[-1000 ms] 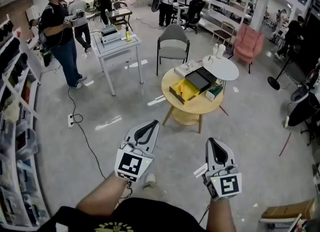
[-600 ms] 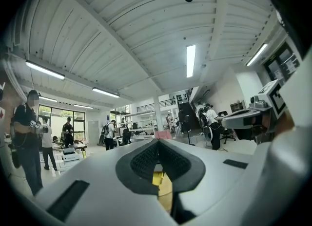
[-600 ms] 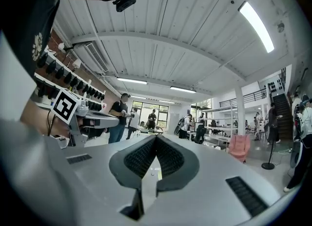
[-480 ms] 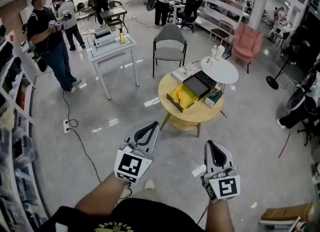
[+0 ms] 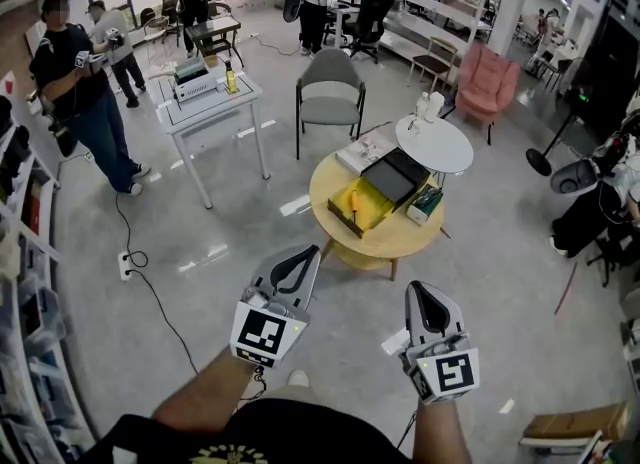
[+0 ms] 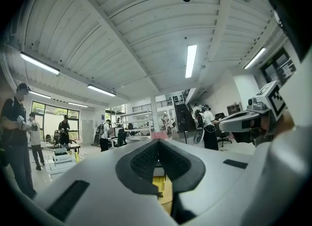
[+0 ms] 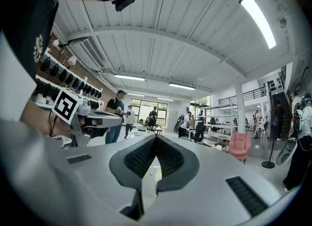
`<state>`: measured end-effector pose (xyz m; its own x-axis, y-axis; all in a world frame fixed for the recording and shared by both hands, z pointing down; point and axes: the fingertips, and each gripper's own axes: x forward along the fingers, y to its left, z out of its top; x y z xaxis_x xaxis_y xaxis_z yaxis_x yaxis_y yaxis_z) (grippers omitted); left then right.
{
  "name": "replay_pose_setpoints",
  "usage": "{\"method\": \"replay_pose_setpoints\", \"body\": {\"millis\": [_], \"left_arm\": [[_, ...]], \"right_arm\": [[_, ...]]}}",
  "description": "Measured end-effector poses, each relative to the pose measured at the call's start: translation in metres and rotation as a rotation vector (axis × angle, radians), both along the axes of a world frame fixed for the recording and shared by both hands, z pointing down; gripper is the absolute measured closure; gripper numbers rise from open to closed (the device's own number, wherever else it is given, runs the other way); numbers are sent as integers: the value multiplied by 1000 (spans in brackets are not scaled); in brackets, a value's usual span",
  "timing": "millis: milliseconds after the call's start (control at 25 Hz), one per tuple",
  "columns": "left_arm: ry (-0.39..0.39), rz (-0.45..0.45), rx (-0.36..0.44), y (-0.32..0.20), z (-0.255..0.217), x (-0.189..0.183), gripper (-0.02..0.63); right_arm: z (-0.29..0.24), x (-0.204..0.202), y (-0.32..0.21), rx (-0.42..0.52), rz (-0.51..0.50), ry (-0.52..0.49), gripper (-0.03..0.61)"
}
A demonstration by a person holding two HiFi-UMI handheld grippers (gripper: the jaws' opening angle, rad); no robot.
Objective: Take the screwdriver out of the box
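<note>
- Grippers first: the left gripper point(image 5: 309, 250) and right gripper point(image 5: 424, 286) are both held out level in front of the person, side by side over the grey floor point(image 5: 200, 282) with a clear gap between them.
- Left gripper view: the 2 black pads point(image 6: 146, 159) are pressed together at the tip with nothing between them, so it's closed and empty.
- Right gripper view is the same deal: the pads point(image 7: 168, 158) meet at the tip and nothing is pinched.
- The box point(image 5: 345, 220) sits open on the round wooden table point(image 5: 385, 240) ahead, well apart from both grippers. It's yellow inside, with the black lid point(image 5: 390, 177) folded back on the far side.
- The screwdriver point(image 5: 353, 197) is in the box, lying on the yellow lining toward the left side. From the head view it's only a small orange thing, too tiny to make out more.
- A green packet point(image 5: 426, 203) lies just beside the box on its right, on the same table.
- A small white round table point(image 5: 440, 147) stands right behind the wooden one.
- Further back there's a grey chair point(image 5: 330, 92), and a pink armchair point(image 5: 487, 77) off to the right.
- On the left is a white square table point(image 5: 205, 102), with a person point(image 5: 75, 82) standing near it.
</note>
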<state>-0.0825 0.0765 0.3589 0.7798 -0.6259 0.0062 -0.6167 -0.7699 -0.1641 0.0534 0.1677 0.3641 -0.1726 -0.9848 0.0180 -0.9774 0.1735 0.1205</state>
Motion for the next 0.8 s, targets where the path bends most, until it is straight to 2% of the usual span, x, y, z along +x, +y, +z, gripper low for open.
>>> {"method": "replay_pose_setpoints", "body": {"millis": [240,520,800], "left_arm": [[14,2,11,-31,-9,-9,601],[15,19,5,-64,-8,-20,601],[31,30,-15,-87,-4,-32,601]], "right_arm": [[-1,-8,-29,-28,-5,2,563],[-10,-22,-63,6,8,4,563],[2,-33,-80,-45,16,5,563]]}}
